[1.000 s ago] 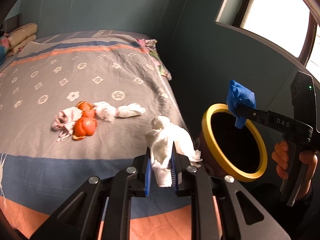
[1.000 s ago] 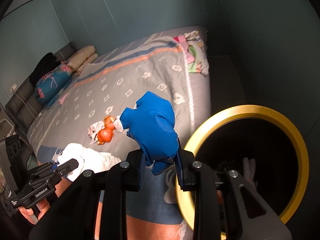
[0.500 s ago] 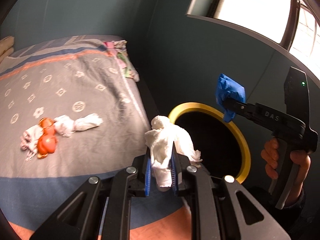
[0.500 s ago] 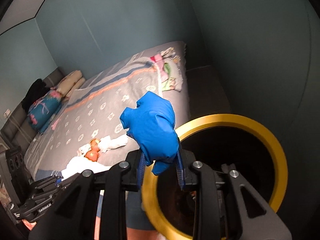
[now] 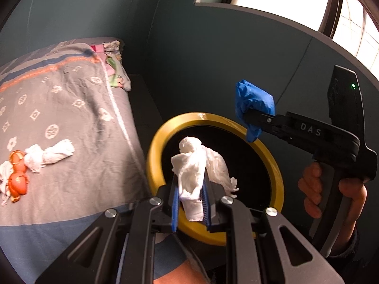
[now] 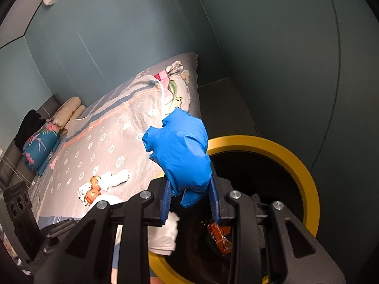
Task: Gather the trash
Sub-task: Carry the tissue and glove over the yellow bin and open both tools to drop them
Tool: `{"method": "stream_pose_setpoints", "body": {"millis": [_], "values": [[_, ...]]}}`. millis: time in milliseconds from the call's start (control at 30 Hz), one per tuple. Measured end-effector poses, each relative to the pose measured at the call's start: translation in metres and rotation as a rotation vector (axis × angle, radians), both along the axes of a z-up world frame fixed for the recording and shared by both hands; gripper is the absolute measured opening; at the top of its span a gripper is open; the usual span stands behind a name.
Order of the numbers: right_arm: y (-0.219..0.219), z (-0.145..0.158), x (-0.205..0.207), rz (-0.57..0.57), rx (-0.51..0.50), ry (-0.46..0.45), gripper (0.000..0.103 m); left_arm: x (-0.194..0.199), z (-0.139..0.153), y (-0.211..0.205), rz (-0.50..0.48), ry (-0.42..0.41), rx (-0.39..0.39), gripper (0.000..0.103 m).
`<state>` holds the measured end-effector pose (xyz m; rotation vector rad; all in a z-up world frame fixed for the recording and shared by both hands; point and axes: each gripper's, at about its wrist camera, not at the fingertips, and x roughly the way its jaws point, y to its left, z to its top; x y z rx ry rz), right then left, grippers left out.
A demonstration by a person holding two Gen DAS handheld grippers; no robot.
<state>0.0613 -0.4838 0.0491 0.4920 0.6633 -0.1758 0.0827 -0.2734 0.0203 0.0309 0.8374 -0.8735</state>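
Note:
My left gripper (image 5: 190,189) is shut on a crumpled white tissue (image 5: 191,163), held over the dark mouth of a round bin with a yellow rim (image 5: 156,156). My right gripper (image 5: 251,118) is shut on a crumpled blue glove (image 5: 253,99) above the bin's far rim. In the right wrist view the blue glove (image 6: 182,151) bulges out between the pads of the right gripper (image 6: 189,189), over the yellow rim (image 6: 303,172). The white tissue (image 6: 165,234) shows just below it. More white tissues (image 5: 47,153) and orange scraps (image 5: 17,179) lie on the bed.
The bed with a grey patterned cover (image 5: 71,108) fills the left side, with pillows (image 6: 47,139) at its head. The bin stands on dark floor between the bed and a teal wall (image 5: 213,47). An orange scrap (image 6: 220,236) lies inside the bin. A hand (image 5: 331,196) grips the right handle.
Both grippers have swung right, away from the bed, with their loads. The tissue now sits in front of the bin's opening, and the glove is over its rim.

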Motion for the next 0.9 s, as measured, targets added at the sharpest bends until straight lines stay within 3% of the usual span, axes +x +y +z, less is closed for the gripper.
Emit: {"method": "stream_pose_setpoints", "body": {"millis": [433, 500, 700, 833, 900], "values": [[-0.018, -0.015, 0.002, -0.062, 0.026, 0.046, 0.033, 0.003, -0.027, -0.039, -0.027, 0.071, -0.018, 0.015], [-0.017, -0.016, 0.002, -0.071, 0.014, 0.054, 0.039, 0.001, -0.028, -0.042, -0.032, 0.078, -0.022, 0.015], [-0.019, -0.015, -0.005, -0.118, 0.019, 0.032, 0.054, 0.0, -0.028, -0.037, -0.014, 0.069, -0.026, 0.038], [-0.019, -0.015, -0.008, -0.144, 0.015, 0.025, 0.061, 0.001, -0.024, -0.025, 0.022, 0.063, -0.037, 0.065], [-0.018, -0.013, -0.011, -0.163, -0.003, 0.009, 0.066, 0.004, -0.023, -0.018, 0.053, 0.045, -0.035, 0.073]]}}
